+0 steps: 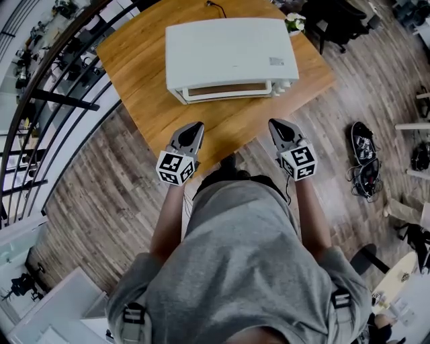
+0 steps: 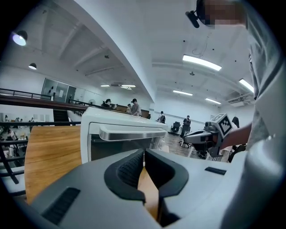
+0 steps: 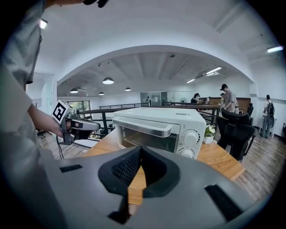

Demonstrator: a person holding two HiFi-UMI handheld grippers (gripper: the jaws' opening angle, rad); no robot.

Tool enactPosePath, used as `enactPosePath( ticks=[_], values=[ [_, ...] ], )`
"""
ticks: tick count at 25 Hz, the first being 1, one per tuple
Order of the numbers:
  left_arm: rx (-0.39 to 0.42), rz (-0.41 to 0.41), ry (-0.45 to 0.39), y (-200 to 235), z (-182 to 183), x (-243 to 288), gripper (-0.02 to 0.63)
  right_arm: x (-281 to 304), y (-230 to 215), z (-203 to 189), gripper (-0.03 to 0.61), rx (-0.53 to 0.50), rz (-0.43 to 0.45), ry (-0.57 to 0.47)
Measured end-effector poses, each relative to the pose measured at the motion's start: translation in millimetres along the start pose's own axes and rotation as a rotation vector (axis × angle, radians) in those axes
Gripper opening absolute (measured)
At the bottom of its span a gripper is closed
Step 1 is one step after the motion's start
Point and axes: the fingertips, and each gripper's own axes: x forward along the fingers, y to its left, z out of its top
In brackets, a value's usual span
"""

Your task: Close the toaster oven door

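A white toaster oven (image 1: 232, 57) stands on the wooden table (image 1: 141, 101), its glass door facing me and standing upright against the body. The door's silver handle (image 2: 132, 133) runs along the top of the front. My left gripper (image 1: 195, 126) hovers over the table's near edge, a short way in front of the oven's left half; its jaws are shut with nothing between them. Over the same edge, before the oven's right half with its knobs (image 3: 193, 138), my right gripper (image 1: 277, 124) is likewise shut and empty. In the gripper views the left gripper (image 2: 144, 154) and right gripper (image 3: 141, 152) point at the oven (image 3: 161, 127).
A black railing (image 1: 40, 101) runs along the table's left side. Shoes (image 1: 363, 144) lie on the wood floor at right. A small potted plant (image 1: 294, 23) stands at the table's back right corner, and a black chair (image 3: 237, 134) sits beyond it. A cable (image 1: 213, 5) leaves the oven's rear.
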Motion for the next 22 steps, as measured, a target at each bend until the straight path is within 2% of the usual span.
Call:
enactPosePath(
  ticks=[6, 22],
  values=[
    [0.015, -0.02, 0.013, -31, -8, -7, 0.029, -21, 3, -12, 0.006, 0.008, 0.011, 0.003],
    [0.04, 0.01, 0.038, -80, -19, -28, 0.029, -59, 12, -30, 0.006, 0.007, 0.046, 0.0]
  ],
)
